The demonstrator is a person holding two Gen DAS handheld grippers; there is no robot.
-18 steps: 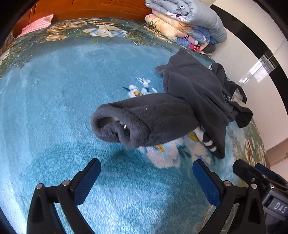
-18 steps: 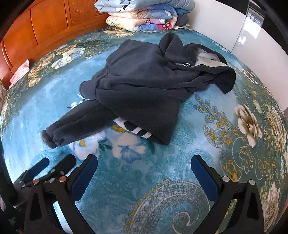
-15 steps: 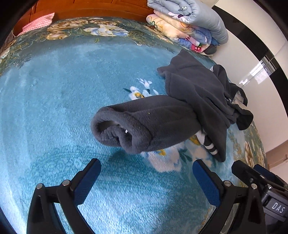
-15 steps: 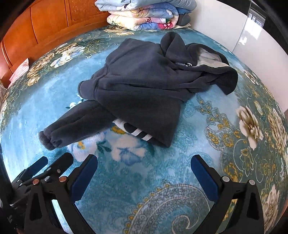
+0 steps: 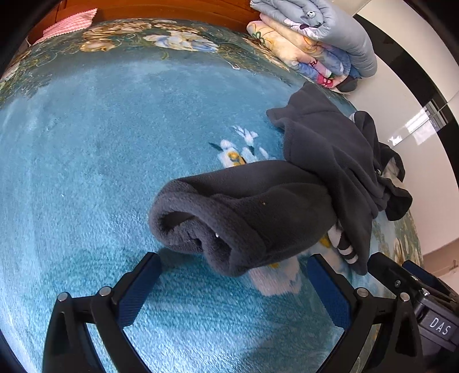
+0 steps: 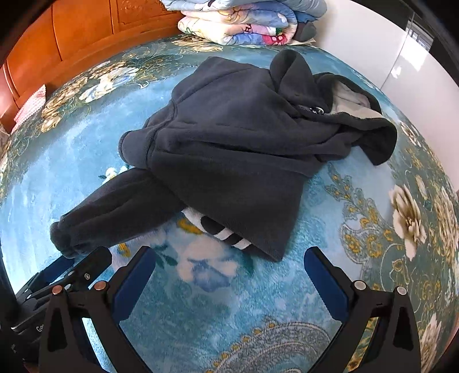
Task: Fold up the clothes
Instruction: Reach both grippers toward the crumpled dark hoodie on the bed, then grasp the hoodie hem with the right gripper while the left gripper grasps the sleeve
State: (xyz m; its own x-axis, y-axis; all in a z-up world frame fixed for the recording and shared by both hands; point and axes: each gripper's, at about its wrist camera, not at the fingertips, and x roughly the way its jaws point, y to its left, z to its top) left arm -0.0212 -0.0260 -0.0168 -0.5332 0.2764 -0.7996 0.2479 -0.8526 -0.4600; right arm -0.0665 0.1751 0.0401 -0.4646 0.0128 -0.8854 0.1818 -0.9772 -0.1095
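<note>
Blue-padded fingers (image 5: pixel 140 289) of left gripper (image 5: pixel 232 287) and right gripper (image 6: pixel 229 279) spread wide, empty. Just ahead, sleeve cuff (image 5: pixel 198 226) of dark fleece hoodie (image 6: pixel 229 143), crumpled on teal floral bedspread (image 6: pixel 330 215). Risk: pinching plush pile with cuff; possibly snagging striped cloth (image 6: pixel 226 233) beneath, dragging everything askew.

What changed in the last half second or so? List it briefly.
The left claw has edged closer to the cuff of the dark fleece jacket's sleeve, which now sits nearer its open jaws. Nothing was taken hold of or let go. The right claw remains open and empty, and the jacket and folded quilts lie unchanged.
</note>
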